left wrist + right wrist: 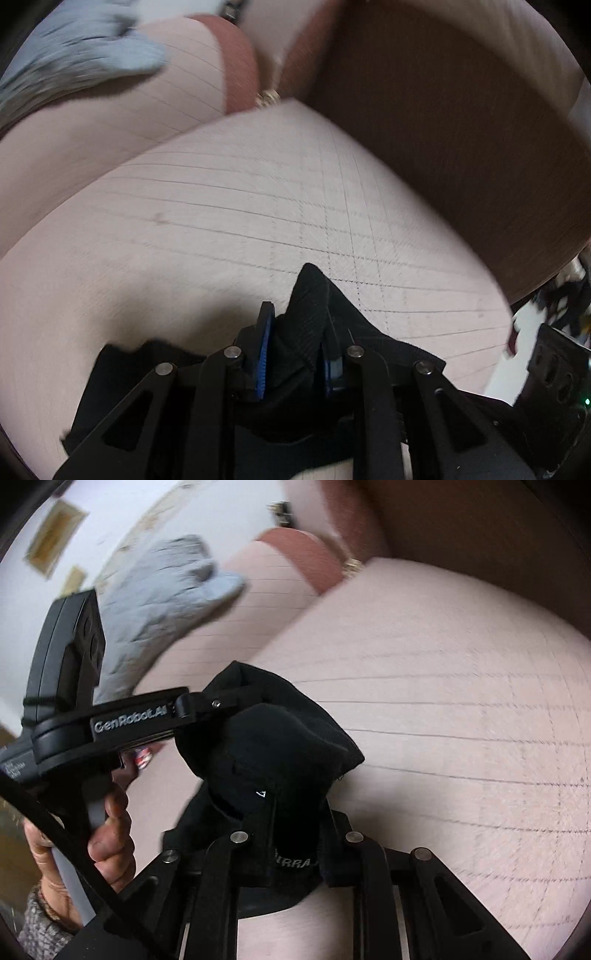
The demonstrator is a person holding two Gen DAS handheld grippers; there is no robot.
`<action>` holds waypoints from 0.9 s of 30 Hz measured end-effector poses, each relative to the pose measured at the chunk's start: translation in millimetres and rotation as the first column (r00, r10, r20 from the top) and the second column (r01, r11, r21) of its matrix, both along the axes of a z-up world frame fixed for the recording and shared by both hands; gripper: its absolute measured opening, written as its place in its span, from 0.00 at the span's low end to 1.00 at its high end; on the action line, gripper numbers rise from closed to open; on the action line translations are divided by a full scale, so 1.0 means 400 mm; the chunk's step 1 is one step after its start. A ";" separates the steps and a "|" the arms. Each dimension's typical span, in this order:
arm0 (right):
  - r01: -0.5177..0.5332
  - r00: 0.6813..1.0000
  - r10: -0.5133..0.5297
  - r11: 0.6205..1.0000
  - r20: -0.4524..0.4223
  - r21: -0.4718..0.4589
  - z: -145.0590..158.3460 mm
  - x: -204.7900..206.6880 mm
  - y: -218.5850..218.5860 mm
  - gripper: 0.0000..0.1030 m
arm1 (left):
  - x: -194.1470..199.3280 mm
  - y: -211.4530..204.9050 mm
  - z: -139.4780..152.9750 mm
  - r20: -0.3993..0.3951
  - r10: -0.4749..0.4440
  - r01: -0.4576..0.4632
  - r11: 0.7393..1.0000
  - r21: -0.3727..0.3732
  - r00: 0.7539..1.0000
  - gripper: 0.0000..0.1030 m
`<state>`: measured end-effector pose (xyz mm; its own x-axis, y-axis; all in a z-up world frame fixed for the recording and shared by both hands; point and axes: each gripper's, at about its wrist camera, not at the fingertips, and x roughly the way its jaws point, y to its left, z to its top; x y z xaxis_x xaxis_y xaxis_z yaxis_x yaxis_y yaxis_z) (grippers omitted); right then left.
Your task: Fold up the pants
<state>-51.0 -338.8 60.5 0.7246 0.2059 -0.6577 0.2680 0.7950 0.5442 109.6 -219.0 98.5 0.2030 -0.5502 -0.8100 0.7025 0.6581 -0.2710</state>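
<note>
The black pants (308,295) are bunched up over a pink quilted sofa cushion (221,206). In the left wrist view my left gripper (295,354) is shut on a fold of the black fabric, which is pinched between its blue pads (263,354). In the right wrist view the pants (280,746) hang as a dark bundle. My right gripper (295,842) is shut on the lettered waistband, and the fabric hides its fingertips. The left gripper (229,699) comes in from the left and grips the upper edge of the same bundle. A hand (110,830) holds its handle.
A grey quilted cloth (159,602) lies on the neighbouring sofa cushion (240,620) at the back left. The brown sofa backrest (443,147) rises behind the seat. The body of the right gripper (554,376) shows at the right edge of the left wrist view.
</note>
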 end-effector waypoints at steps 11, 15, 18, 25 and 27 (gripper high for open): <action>-0.362 0.932 0.358 0.909 -0.057 -0.207 0.053 0.067 0.425 0.18 | 0.001 0.472 -0.064 -0.121 0.243 -0.261 0.951 -0.165 0.962 0.20; -0.452 0.892 0.436 0.848 -0.123 -0.275 0.008 0.098 0.542 0.18 | 0.006 0.592 -0.141 -0.180 0.328 -0.360 0.914 -0.189 0.927 0.21; -0.517 0.856 0.484 0.790 -0.183 -0.328 -0.040 0.114 0.625 0.22 | 0.026 0.645 -0.196 -0.230 0.370 -0.417 0.886 -0.204 0.900 0.28; -0.617 0.786 0.560 0.683 -0.261 -0.390 -0.125 0.097 0.688 0.50 | 0.046 0.781 -0.250 -0.366 0.387 -0.497 0.821 -0.281 0.846 0.38; -0.633 0.774 0.578 0.680 -0.259 -0.370 -0.119 0.086 0.687 0.55 | 0.033 0.815 -0.264 -0.373 0.418 -0.527 0.806 -0.268 0.828 0.42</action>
